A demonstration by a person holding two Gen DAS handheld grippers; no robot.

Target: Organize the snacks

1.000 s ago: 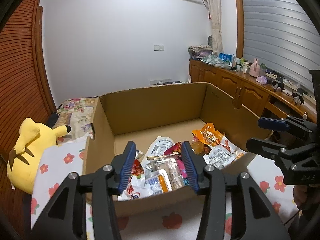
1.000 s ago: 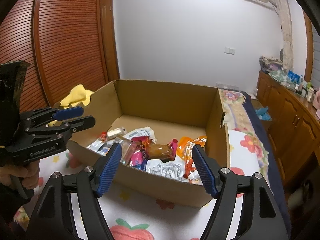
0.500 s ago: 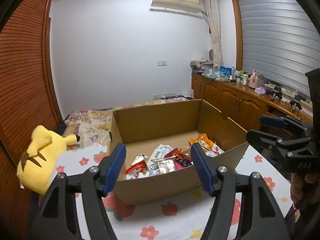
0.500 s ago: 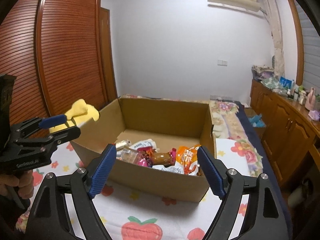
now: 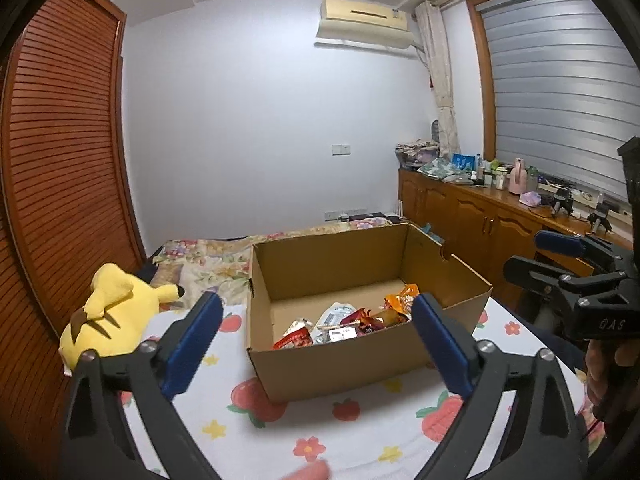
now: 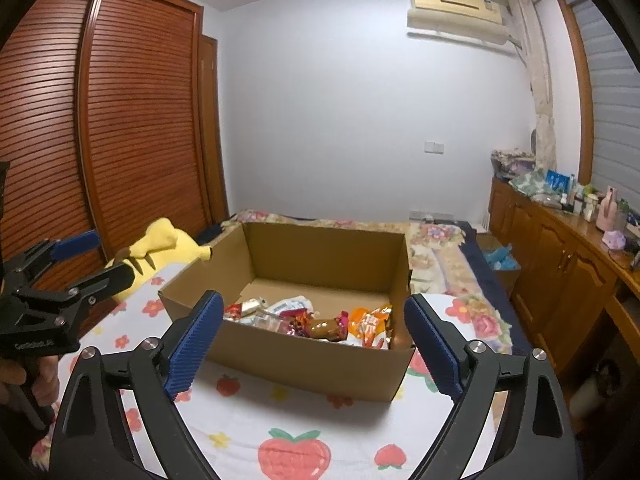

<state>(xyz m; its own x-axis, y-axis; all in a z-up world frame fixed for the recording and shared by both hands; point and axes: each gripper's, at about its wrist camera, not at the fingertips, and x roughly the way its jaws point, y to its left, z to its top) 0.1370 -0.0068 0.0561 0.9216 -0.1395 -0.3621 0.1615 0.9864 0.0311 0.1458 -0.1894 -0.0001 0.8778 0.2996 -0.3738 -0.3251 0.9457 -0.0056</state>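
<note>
Nearest in the left wrist view, the left tool [image 5: 316, 340] stands wide, its blue ribbed pads [image 5: 192, 344] spread to either side with nothing between them; its jaws have just been opening. The right tool [image 6: 312, 344] is likewise spread wide and empty, and its jaws too have just been opening. Each tool also shows at the edge of the other's view, held in a person's hand [image 6: 24, 376].

Under both tools lies the white bed cover printed with red strawberries and small flowers [image 6: 280, 432]. On it sits the open brown cardboard box [image 5: 344, 364], framed between the pads but apart from them. The task's things, a heap of assorted snack packets in white, red, pink and orange wrappers [image 6: 320, 320], lie loose on the box floor towards its near wall; the far half of the box floor is bare cardboard. No packet can be seen outside the box.

To the box's left rests a yellow plush toy with brown stripes [image 5: 112, 316]. Further off are the floral bedding [image 6: 440, 248], the wooden cabinet with cluttered top [image 5: 492, 216] and the louvred wooden wardrobe doors [image 6: 132, 120].

By my reading, no packet is in hand: this looks like a pause between picks, or the close of the sorting, with both tools drawn back and emptied. If more arranging is meant, the next move calls for bringing one tool down over the near wall, choosing a single packet at the top of the heap, and closing on its edge gently, since the thin crinkly wrappers will likely slip or drag their neighbours along.
</note>
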